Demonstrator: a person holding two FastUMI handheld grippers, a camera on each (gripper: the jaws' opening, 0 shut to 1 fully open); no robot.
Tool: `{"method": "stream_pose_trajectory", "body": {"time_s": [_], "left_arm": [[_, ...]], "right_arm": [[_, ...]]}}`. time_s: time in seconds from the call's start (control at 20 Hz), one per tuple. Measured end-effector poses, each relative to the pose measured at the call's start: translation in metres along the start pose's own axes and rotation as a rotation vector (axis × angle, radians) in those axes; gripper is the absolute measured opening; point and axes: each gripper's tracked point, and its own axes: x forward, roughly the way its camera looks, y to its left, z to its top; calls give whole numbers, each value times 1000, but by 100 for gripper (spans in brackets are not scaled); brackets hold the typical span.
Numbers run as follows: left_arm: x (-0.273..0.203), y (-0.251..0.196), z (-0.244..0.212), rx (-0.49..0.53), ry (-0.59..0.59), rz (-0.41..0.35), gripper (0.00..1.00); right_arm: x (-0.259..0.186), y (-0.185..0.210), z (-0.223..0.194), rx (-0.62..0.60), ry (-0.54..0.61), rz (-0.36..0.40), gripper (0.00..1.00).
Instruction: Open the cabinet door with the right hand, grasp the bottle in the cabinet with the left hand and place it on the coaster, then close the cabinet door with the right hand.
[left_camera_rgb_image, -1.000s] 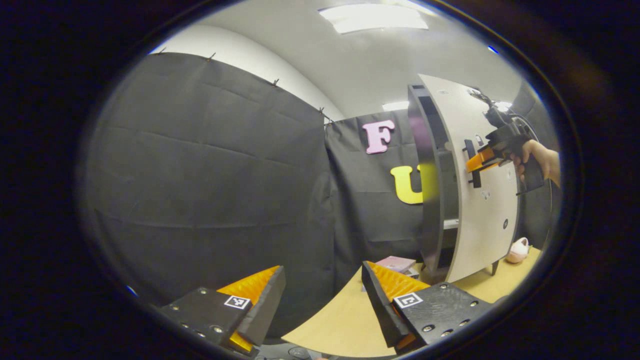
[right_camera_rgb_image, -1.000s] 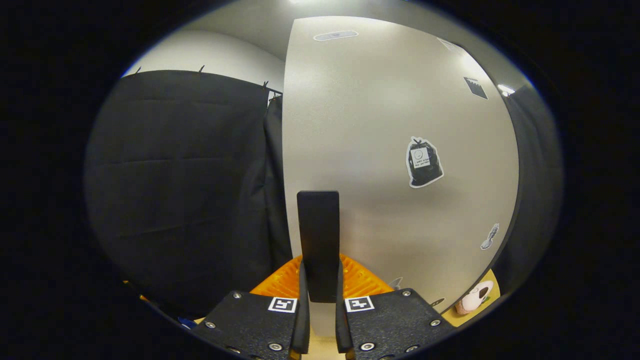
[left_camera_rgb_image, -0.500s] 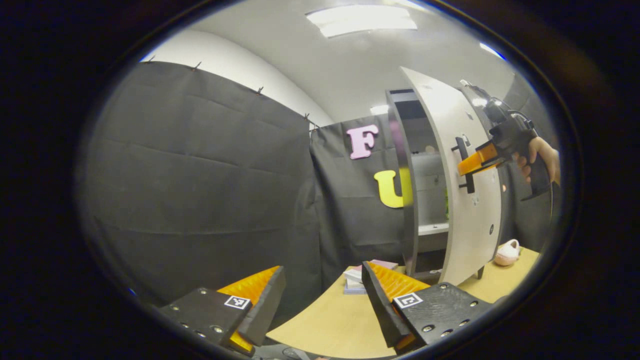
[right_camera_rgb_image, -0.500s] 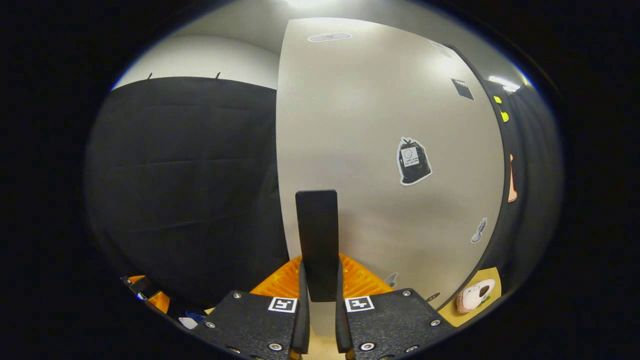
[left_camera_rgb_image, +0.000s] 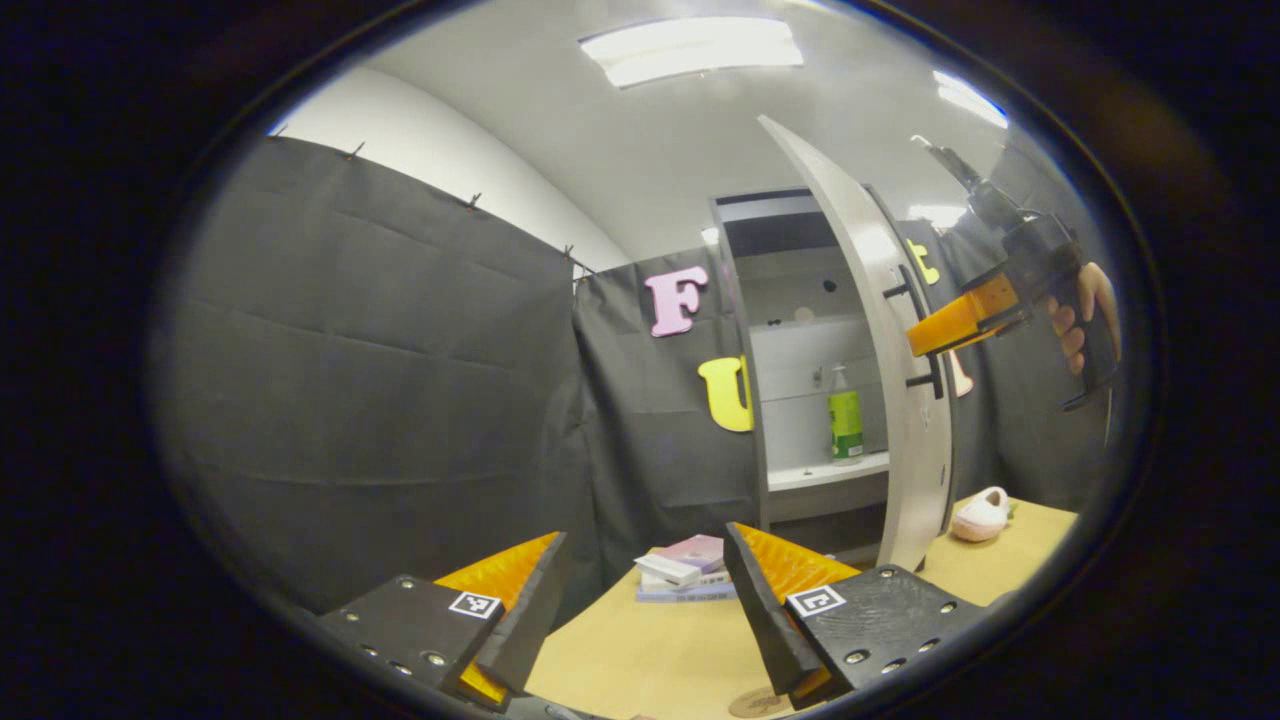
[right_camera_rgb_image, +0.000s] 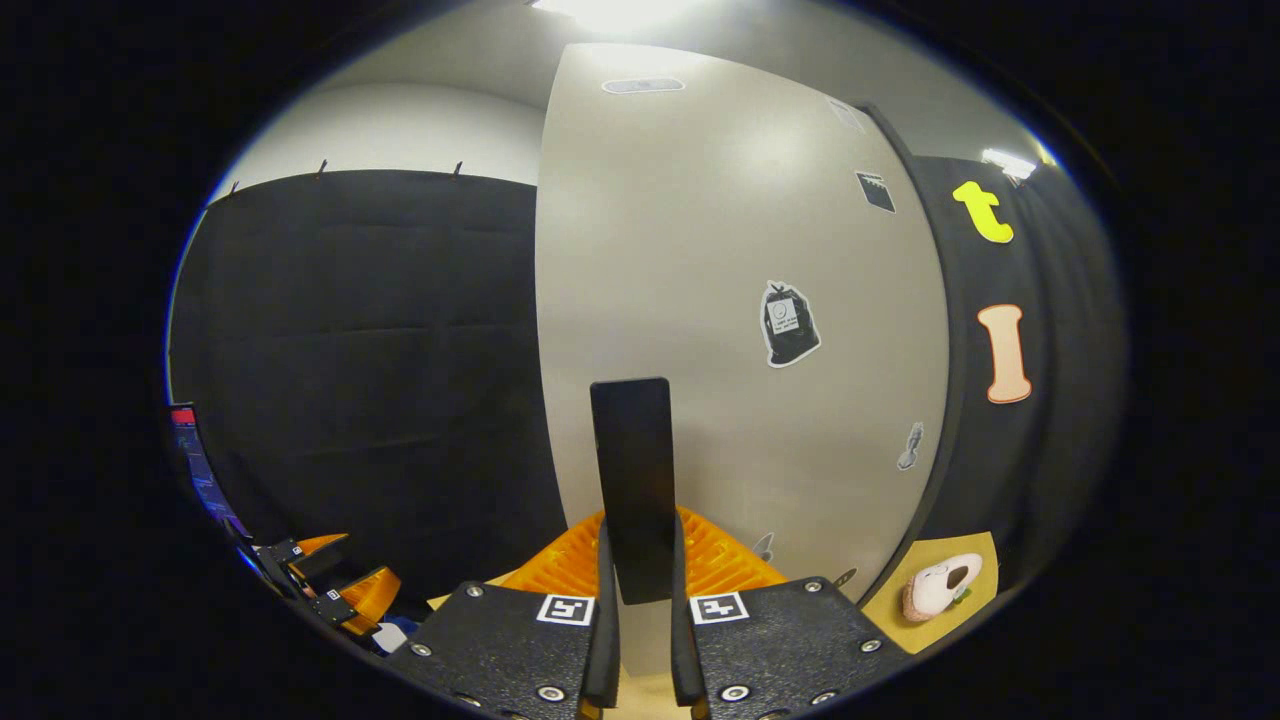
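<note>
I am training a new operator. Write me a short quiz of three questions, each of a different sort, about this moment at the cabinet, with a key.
1. True or false: the cabinet door stands open.
2. Multiple choice: the right gripper is shut on A) the bottle, B) the door handle, C) a book.
3. Fill in: the green bottle stands upright on a ____ inside the cabinet.

Key: 1. True. 2. B; both fingers press the handle's sides. 3. Shelf; the left gripper is open, apart from the bottle, above the table.
</note>
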Motion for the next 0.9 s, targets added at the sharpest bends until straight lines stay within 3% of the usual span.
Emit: {"method": "stream_pose_trajectory", "body": {"time_s": [0.45, 0.9], "left_arm": [[3, -70, 7, -25, -15, -105, 91], [-2, -130, 22, -46, -30, -208, 88]], "right_arm": [[-21, -15, 0, -7, -14, -57, 20], [-42, -33, 0, 12, -36, -168, 17]]}}
